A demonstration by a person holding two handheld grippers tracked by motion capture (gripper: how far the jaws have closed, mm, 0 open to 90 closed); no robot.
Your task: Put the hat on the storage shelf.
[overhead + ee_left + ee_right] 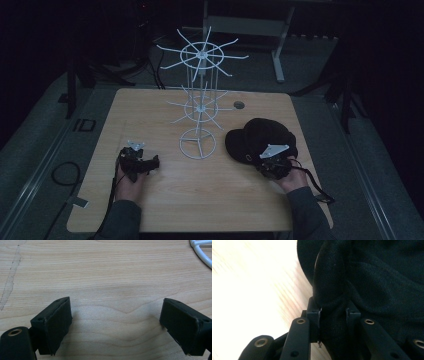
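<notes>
Right gripper [333, 315] is pinching the black cap [260, 137] near its rim; left gripper [116, 322] is idling with jaws apart. I'd lift slowly toward the white rack [200, 95].

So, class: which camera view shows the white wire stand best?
The high view: the white wire stand appears whole, upright mid-table, with both spoked tiers and its ring base. The left gripper view catches just a curved bit of the base. The right gripper view gives black cap fabric instead.

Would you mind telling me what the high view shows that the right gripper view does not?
High view alone: the white wire rack, the left hand-held gripper open over bare wood, and both hands. Right gripper view alone: the right hand-held gripper pinching a fold of black fabric between its jaws. Both share the black cap and the wooden table.
</notes>
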